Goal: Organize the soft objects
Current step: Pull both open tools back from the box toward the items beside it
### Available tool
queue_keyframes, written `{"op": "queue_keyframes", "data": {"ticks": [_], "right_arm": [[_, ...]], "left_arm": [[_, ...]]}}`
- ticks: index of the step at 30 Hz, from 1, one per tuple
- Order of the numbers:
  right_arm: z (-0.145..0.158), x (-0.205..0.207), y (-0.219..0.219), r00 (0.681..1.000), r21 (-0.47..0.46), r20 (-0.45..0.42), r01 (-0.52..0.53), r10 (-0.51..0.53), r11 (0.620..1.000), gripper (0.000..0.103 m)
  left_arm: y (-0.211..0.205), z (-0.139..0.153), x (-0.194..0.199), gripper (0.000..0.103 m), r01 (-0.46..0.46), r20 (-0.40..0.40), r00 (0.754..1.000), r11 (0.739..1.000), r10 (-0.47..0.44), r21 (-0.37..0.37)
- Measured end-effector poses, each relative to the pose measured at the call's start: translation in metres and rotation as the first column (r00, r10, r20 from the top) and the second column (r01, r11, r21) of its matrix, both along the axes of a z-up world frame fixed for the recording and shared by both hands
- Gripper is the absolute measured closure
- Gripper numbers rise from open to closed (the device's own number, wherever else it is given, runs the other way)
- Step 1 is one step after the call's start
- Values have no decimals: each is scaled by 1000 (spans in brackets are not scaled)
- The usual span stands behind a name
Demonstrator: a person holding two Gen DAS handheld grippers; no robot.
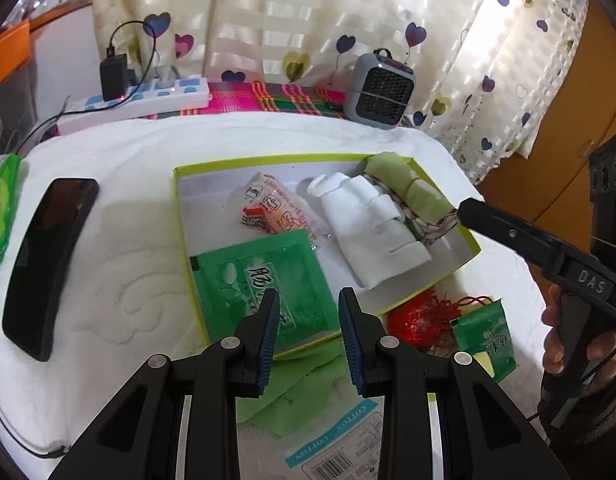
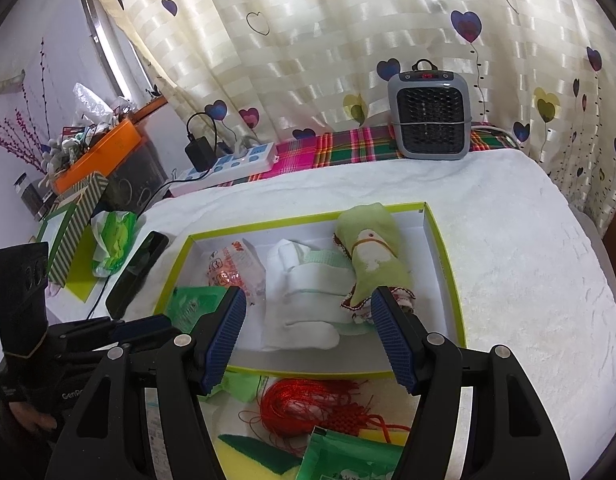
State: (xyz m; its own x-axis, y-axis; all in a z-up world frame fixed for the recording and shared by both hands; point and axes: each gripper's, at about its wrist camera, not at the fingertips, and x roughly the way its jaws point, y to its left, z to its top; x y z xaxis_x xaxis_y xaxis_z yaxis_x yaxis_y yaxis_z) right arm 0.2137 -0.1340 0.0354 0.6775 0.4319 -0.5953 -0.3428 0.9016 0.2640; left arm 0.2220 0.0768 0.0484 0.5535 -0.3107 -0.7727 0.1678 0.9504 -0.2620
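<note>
A lime-rimmed white box (image 1: 180, 200) (image 2: 447, 264) lies on the white towel. It holds an orange-and-white packet (image 1: 276, 208), a folded white cloth (image 1: 367, 232) (image 2: 304, 300), a rolled green cloth (image 1: 407, 188) (image 2: 371, 256) and a flat green packet (image 1: 244, 280). My left gripper (image 1: 308, 320) hovers over that packet with a gap between its pads and nothing held. My right gripper (image 2: 308, 320) stands wide open over the box's near edge, empty. Outside the box lie a red tasselled knot (image 2: 304, 400), a second green packet (image 1: 483, 336) and a green cloth (image 1: 300, 388).
A black phone (image 1: 48, 264) lies left of the box, with a green tissue pack (image 2: 112, 240) beyond it. A power strip (image 1: 148, 96) and a small grey heater (image 2: 427, 116) stand at the back by the curtain. A cotton package (image 1: 339, 440) lies near me.
</note>
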Motion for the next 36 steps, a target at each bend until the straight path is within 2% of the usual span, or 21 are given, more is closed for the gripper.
{"op": "queue_keyframes", "data": {"ticks": [2,10,15,19,28,36], "right_arm": [[0,1,-1,1000,2,-1,4,-4,1000,37],[-2,0,1,1000,-12,4,4,-4,1000,37],[-5,-6,5,1000,-40,17,5,-4,999,37],[-3,-19,7,999,-58,51,0,3,998,37],[-3,-46,7,996,-82,87,3,4,997,37],[-3,-71,1,994,-79,107,13,-4,997,37]], "left_arm": [[1,-6,5,74,-30,-27,999,999,31,30],[-2,-11,-3,74,-28,-19,999,1000,28,11],[-6,-7,-11,74,-67,1,998,997,67,29],[-14,-1,-24,74,-102,33,994,990,100,101],[-25,14,-59,73,-141,99,987,977,126,159],[-29,20,-87,70,-153,124,983,978,136,142]]}}
